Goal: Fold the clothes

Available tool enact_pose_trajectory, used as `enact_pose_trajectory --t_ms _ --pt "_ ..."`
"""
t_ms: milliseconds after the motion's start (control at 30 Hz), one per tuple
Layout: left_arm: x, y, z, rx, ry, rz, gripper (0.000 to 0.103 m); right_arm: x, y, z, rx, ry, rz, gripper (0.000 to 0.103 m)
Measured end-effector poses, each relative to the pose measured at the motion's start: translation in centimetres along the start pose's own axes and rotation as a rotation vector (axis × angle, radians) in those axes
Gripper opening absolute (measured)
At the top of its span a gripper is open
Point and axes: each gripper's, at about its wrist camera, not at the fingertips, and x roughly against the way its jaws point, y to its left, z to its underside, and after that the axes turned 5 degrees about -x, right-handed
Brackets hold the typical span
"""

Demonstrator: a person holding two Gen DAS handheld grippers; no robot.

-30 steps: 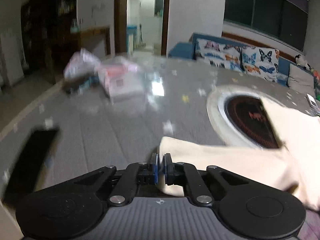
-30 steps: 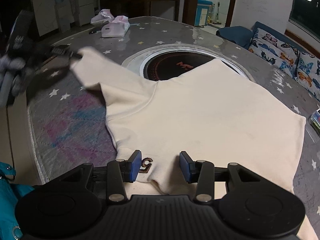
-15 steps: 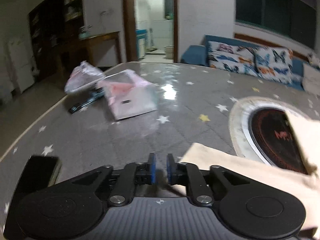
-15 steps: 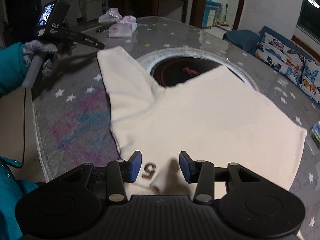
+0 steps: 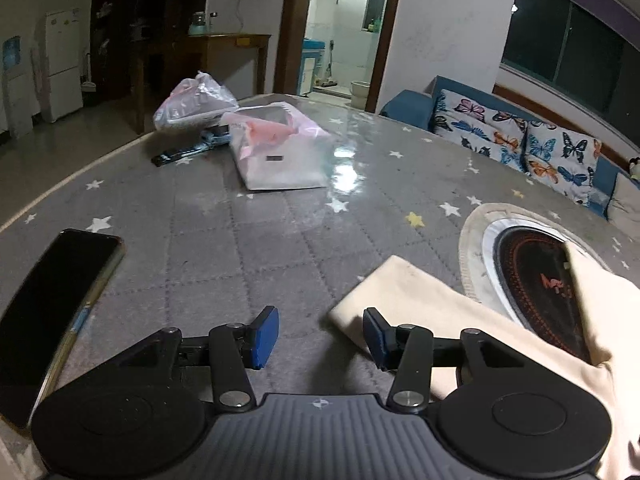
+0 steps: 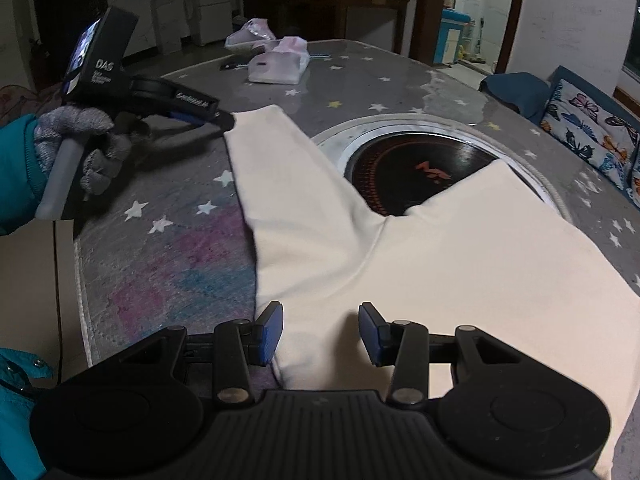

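Since a second earlier, your left gripper [image 5: 316,336] had let go of the sleeve and stood spread at its cuff. Your right gripper [image 6: 320,334], also spread, hovered over the cream sweater [image 6: 440,264] on the table [image 6: 180,240], possibly touching it.

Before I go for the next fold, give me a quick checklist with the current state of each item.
1. Left hand-held gripper open and holding nothing: ok.
2. Right hand-held gripper open, over the garment's near edge: ok.
3. Cream garment spread flat on the table: ok, no bunching visible.
4. Sleeve laid straight, its end just ahead of the left hand-held gripper: ok.
5. Garment clear of the round burner: not ok, it covers part of it.
6. Phone out of the fold path: ok, it lies left of the sleeve.
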Motion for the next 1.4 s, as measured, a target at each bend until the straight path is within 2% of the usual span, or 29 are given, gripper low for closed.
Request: enact_pose_trajectory --t_ms 33,67,100,133,300,400,600,733,933,1067,1167,1200,1300,1400 --pt "-0.1 -0.1 0.0 -0.005 -0.003 0.009 0.027 0.0 0.1 0.0 -0.001 0.000 0.000 0.042" --pt "-0.2 -0.2 0.0 -0.010 -0.007 0.020 0.021 0.0 0.1 0.1 -0.003 -0.001 0.001 0.042" --pt "-0.2 -0.2 -0.1 -0.004 -0.011 0.031 0.011 0.2 0.1 0.1 -0.006 -0.005 0.003 0.042" --pt "-0.2 -0.2 -0.1 0.006 -0.015 0.043 0.008 0.3 0.0 0.1 -0.009 -0.009 0.006 0.042" --pt "1.2 -0.8 -1.6 0.053 -0.063 0.112 0.005 1.8 -0.7 0.1 -0.051 -0.046 0.018 0.042" --pt "3.2 -2.9 -2.8 0.020 -0.115 0.178 0.005 2.7 -1.4 0.2 -0.086 -0.073 0.031 0.042" --pt "8.3 -8.8 -4.8 -0.070 -0.224 0.377 0.005 4.4 -2.8 0.9 -0.139 -0.119 0.067 0.042" --pt "11.1 -13.2 -5.3 -0.144 -0.268 0.525 0.005 5.6 -3.9 1.8 -0.179 -0.144 0.098 0.042" --pt "13.6 -19.4 -4.1 -0.234 -0.273 0.705 0.005 6.4 -5.8 3.1 -0.248 -0.166 0.134 0.042" --pt "13.4 -23.2 -1.9 -0.299 -0.205 0.821 0.006 6.4 -7.1 4.2 -0.294 -0.165 0.160 0.042" --pt "12.4 -24.8 -0.1 -0.355 -0.118 0.862 0.008 6.6 -8.1 5.4 -0.335 -0.153 0.184 0.042" --pt "12.1 -24.4 0.4 -0.368 -0.111 0.854 0.009 6.7 -8.3 5.8 -0.345 -0.148 0.191 0.042" --pt "11.2 -22.6 1.6 -0.399 -0.104 0.800 0.016 7.1 -9.1 7.2 -0.374 -0.132 0.212 0.042" --pt "9.3 -20.0 2.4 -0.416 -0.062 0.693 0.025 7.6 -9.7 8.4 -0.395 -0.118 0.229 0.042"
